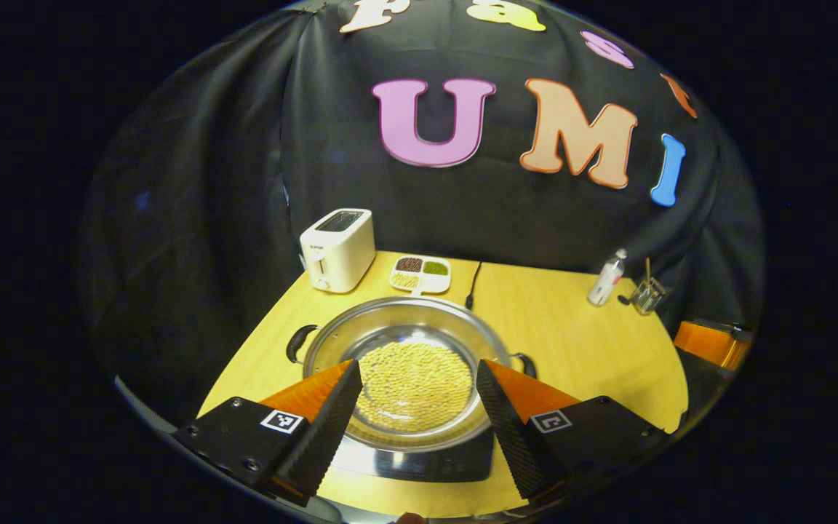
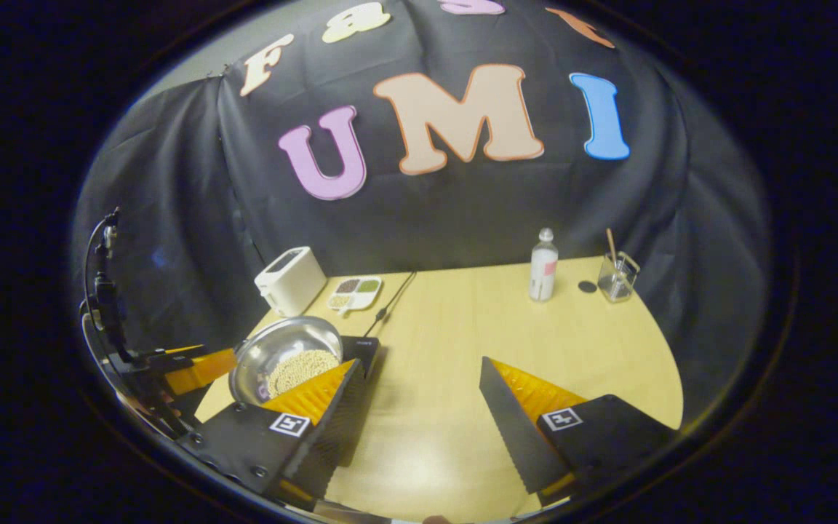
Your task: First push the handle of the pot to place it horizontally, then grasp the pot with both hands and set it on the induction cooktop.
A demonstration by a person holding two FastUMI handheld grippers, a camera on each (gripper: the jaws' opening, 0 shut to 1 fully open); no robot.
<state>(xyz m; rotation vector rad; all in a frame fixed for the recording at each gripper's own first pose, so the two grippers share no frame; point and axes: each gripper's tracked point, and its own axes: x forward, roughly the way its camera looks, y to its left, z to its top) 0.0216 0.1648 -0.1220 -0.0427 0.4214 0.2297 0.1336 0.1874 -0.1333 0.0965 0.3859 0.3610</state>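
Left gripper view: the left gripper [image 1: 416,407] hangs spread wide, grasping nothing, above a steel pot [image 1: 408,342] of pale beans sitting on the black induction cooktop [image 1: 419,462] — its near rim hidden behind the fingers [image 1: 332,422].

Right gripper view: the right gripper [image 2: 419,422] is released over bare table [image 2: 463,335]; the pot [image 2: 281,353] sits far left, partly blocked.

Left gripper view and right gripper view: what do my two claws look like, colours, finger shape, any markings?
Both match. The left claw has two wedge-shaped fingers, orange on the outer faces, with black ribbed pads on the inner faces. Each finger sits on a black block with screws that bears a small black-and-white square marker. The right claw is built the same, its pads' edges saw-toothed. No cables show on either claw's own fingers.
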